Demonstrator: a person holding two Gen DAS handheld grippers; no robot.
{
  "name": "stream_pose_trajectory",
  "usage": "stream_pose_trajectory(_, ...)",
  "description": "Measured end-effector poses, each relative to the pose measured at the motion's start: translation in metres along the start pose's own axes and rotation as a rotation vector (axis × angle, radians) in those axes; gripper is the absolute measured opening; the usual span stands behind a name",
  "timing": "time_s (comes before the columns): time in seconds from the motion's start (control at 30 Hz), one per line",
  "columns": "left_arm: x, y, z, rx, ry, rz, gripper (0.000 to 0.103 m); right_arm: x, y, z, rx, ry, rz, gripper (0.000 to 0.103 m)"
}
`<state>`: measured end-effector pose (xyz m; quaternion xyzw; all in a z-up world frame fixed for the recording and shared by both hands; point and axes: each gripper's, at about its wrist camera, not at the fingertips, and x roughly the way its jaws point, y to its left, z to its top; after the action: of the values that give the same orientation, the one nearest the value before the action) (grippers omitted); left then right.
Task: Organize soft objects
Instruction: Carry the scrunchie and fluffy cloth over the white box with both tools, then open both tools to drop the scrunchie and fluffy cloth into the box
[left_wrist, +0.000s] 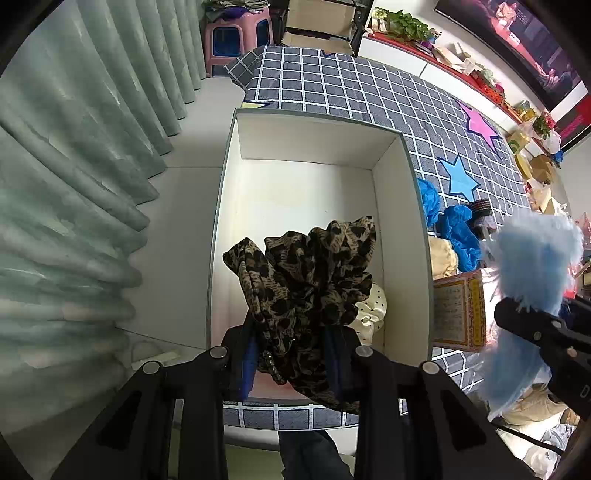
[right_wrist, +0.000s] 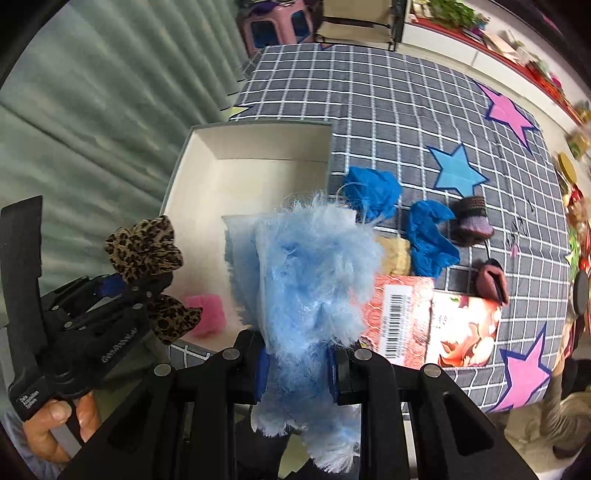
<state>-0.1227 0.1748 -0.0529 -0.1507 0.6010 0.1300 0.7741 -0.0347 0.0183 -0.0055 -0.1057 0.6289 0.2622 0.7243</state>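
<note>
White box (left_wrist: 391, 192), polka-dot fabric (left_wrist: 371, 312), pink item (right_wrist: 207, 319) inside

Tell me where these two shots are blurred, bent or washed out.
Left wrist view: fisheye curves the box walls and curtain; the box floor is nearly washed out; the blue fluff in the right gripper is smeared. Right wrist view: the right edge streaks with motion blur, the tablecloth grid bows, the fluff is soft; the left gripper holds the leopard scrunchie sharp.
</note>
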Motion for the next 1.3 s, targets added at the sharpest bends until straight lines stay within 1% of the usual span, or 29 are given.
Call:
stream_pose_trajectory(0.27,0.006,-0.002,0.001,0.003,0.010,0.010,0.033,0.005,0.011,0.008,-0.029,0.014,0.005,0.026)
stream_pose_trajectory(0.4,0.010,-0.002,0.001,0.005,0.019,0.014,0.033,0.005,0.014,0.014,-0.030,0.004,0.029,0.026)
stream_pose_trajectory(0.63,0.021,-0.003,-0.004,0.017,0.058,0.009,0.033,0.012,0.021,0.019,-0.041,0.016,0.054,0.026)
stream_pose_trajectory(0.77,0.025,-0.003,-0.004,0.019,0.070,0.010,0.033,0.017,0.023,0.020,-0.040,0.032,0.062,0.026)
stream_pose_trajectory(1.07,0.034,-0.003,-0.004,0.029,0.098,0.013,0.034,0.022,0.025,0.026,-0.024,0.036,0.085,0.026)
stream_pose_trajectory(1.3,0.040,0.000,-0.003,0.016,0.113,0.020,0.034,0.031,0.032,0.033,-0.032,0.044,0.097,0.026)
